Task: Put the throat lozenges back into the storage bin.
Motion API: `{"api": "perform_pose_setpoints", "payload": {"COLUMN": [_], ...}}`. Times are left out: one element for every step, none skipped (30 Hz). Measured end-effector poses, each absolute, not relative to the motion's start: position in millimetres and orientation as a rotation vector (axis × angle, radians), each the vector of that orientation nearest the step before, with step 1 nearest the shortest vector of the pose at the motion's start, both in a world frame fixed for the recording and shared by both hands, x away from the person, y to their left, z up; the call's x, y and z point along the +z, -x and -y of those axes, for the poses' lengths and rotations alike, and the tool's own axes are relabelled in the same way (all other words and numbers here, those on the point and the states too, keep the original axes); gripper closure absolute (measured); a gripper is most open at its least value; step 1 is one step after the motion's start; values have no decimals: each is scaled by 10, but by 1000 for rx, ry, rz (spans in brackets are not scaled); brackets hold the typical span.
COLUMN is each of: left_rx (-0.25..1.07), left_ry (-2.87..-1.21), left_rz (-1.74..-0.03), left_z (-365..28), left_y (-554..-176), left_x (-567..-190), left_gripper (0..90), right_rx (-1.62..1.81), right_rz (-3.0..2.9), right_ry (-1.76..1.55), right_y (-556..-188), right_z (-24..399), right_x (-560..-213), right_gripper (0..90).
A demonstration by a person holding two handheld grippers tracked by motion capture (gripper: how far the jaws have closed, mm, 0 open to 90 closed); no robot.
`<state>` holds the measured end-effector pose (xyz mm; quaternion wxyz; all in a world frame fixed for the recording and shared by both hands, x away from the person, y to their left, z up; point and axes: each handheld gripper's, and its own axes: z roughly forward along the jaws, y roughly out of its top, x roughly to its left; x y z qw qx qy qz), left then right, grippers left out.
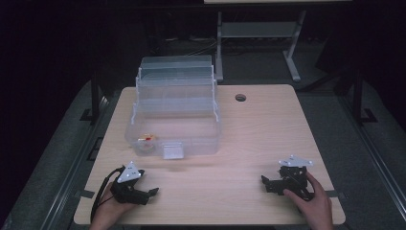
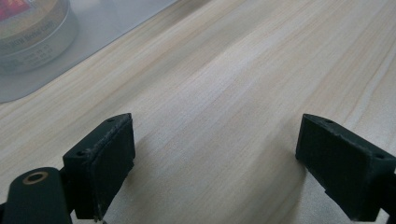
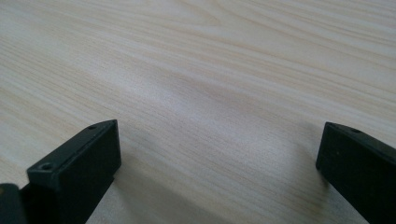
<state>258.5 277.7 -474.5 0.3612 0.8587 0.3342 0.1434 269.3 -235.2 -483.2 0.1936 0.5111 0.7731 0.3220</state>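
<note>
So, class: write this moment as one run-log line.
left gripper: open, empty, near clear box | right gripper: open, empty | round tin: inside box | table: bare wood between grippers

Between the left gripper and the right gripper the counter lies bare, so either could cross toward the other unhindered. Ahead of the left gripper, near its jaws, stands a clear plastic box with its lid raised, blocking the way forward; a small tin sits behind its wall. Ahead of the right gripper the wood runs open to the far edge, broken by a cable hole.
</note>
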Motion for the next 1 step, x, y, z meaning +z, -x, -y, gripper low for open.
{"api": "perform_pose_setpoints", "payload": {"left_rx": [370], "left_ry": [-2212], "left_rz": [-861], "left_z": [-2777], "left_y": [-2585], "left_x": [-4745], "left_gripper": [110], "right_rx": [903], "right_rz": [-2168], "right_ry": [-1433], "right_y": [-2693], "right_z": [2352], "right_x": [-4832], "right_gripper": [0]}}
